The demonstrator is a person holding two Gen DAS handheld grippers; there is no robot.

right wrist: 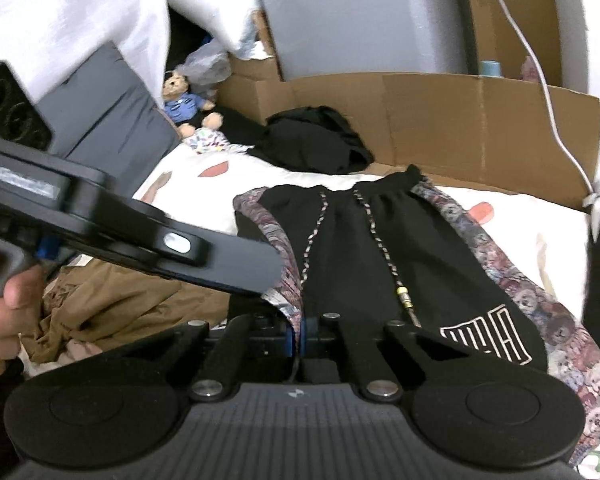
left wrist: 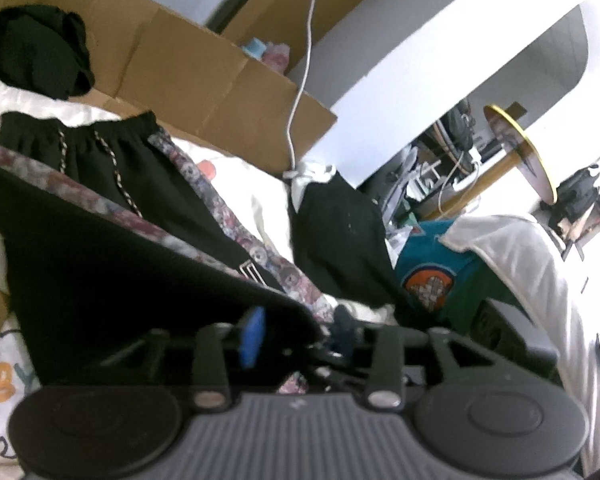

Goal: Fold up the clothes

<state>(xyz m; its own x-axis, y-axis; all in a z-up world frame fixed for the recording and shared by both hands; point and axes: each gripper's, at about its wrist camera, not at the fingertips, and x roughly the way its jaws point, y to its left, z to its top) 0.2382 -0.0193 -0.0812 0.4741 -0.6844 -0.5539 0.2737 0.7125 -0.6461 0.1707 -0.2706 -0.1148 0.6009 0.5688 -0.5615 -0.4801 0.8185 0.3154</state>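
Black shorts [right wrist: 384, 248] with teddy-bear print side panels lie on the white printed bedsheet [right wrist: 188, 184], and I read their long axis as running from the elastic waistband at the far end, near the cardboard sheet [right wrist: 460, 120], down toward my grippers at the hem. Both drawcords trail along that same axis. My right gripper [right wrist: 298, 336] has its fingers pinched together on the left hem edge, where the patterned stripe folds up between them. My left gripper [left wrist: 296, 340] is clamped on a raised flap of the black fabric, which drapes over its blue finger pad [left wrist: 252, 336] and fills the lower left of that view. In the right wrist view, the left gripper's body crosses the frame with a hand [right wrist: 0, 300] wrapped on its handle. A separate black garment [right wrist: 312, 140] sits crumpled beyond the waistband.
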